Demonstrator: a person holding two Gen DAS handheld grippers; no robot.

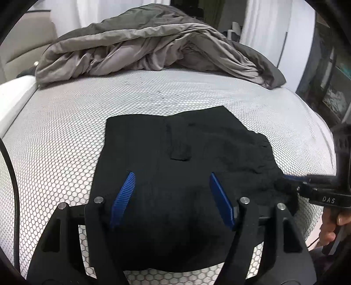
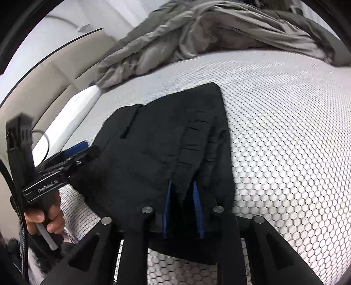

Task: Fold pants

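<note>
Black pants (image 1: 175, 166) lie folded on the honeycomb-patterned mattress (image 1: 65, 131). My left gripper (image 1: 172, 178) hovers open just above the near part of the pants, its blue pads spread wide and empty. In the right wrist view the pants (image 2: 153, 142) show a pocket slit and the gathered waistband. My right gripper (image 2: 182, 186) is shut on a fold of the pants at their near right edge, with fabric bunched between the blue pads. The right gripper also shows at the right edge of the left wrist view (image 1: 291, 177). The left gripper shows at the left of the right wrist view (image 2: 81, 151).
A crumpled grey duvet (image 1: 153, 48) is piled at the far end of the mattress. A white bed frame edge (image 1: 15, 98) runs along the left. White curtains (image 1: 263, 19) and dark shelving (image 1: 333, 76) stand behind on the right.
</note>
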